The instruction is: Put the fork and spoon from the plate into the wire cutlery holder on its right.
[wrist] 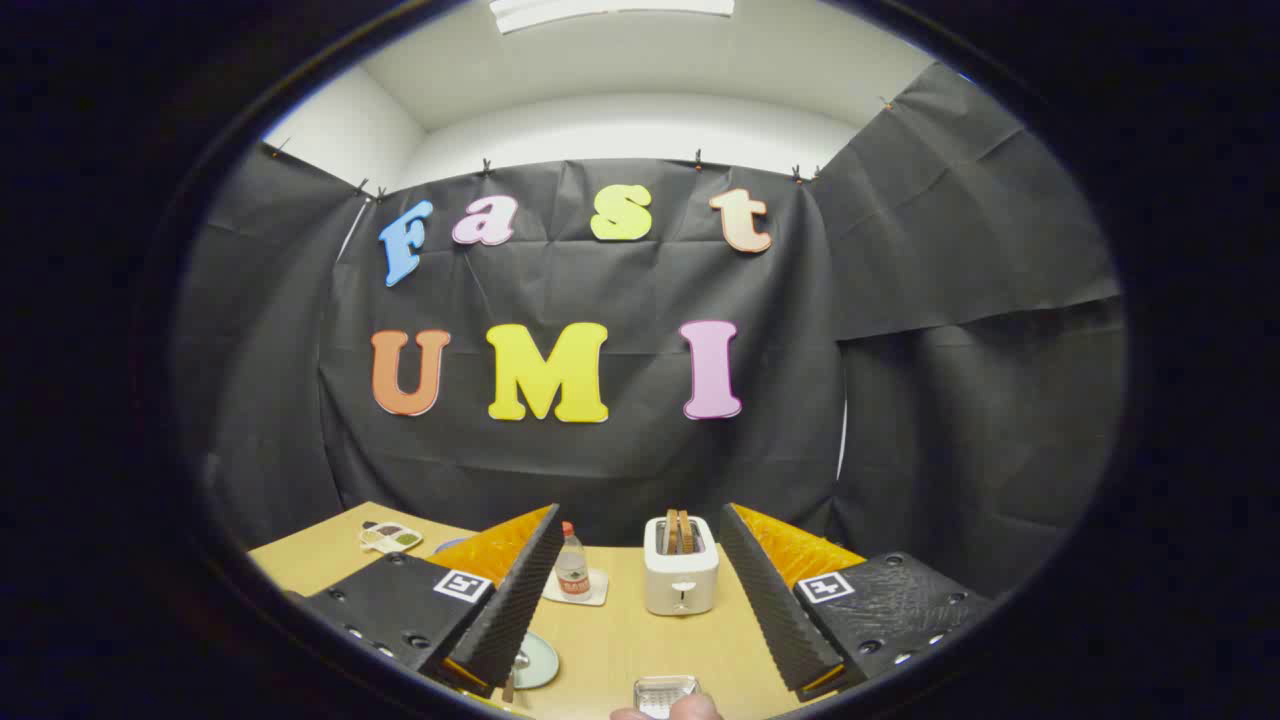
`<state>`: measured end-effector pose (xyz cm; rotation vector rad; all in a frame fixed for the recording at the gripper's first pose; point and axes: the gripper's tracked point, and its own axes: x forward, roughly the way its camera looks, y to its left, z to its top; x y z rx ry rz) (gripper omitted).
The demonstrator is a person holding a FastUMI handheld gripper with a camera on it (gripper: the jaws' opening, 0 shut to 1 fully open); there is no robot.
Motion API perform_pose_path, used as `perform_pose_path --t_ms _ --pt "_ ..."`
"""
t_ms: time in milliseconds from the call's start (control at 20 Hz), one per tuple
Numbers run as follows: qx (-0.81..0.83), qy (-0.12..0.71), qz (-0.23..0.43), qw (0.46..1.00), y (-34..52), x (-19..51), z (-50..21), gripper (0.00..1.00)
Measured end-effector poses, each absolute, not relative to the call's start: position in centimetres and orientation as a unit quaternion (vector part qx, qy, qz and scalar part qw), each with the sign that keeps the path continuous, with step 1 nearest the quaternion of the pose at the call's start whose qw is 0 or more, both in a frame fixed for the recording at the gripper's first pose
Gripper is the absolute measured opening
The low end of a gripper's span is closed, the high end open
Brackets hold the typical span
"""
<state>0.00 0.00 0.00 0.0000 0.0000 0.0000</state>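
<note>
Overhead, the claw (640, 590) hangs level, spread wide and empty, facing the toaster (681, 578).

A ceiling lamp (612, 12) lights the booth brightly and evenly from above. The table (620, 640) shows only soft, faint shadows and no glare. Focus is sharp at the middle; fisheye distortion bends and slightly softens everything toward the rim.

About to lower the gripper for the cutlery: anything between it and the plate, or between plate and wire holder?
Nothing visible blocks either. The open gripper hangs above the plate, which one finger partly hides; the wire holder sits just right of it. A person's hand is at the holder's near edge.
</note>
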Motion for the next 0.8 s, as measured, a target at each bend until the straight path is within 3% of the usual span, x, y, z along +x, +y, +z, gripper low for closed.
perform_pose_path --t_ms 800 --pt "0.003 -0.009 -0.005 1.0 -0.25 0.02 1.13 0.95"
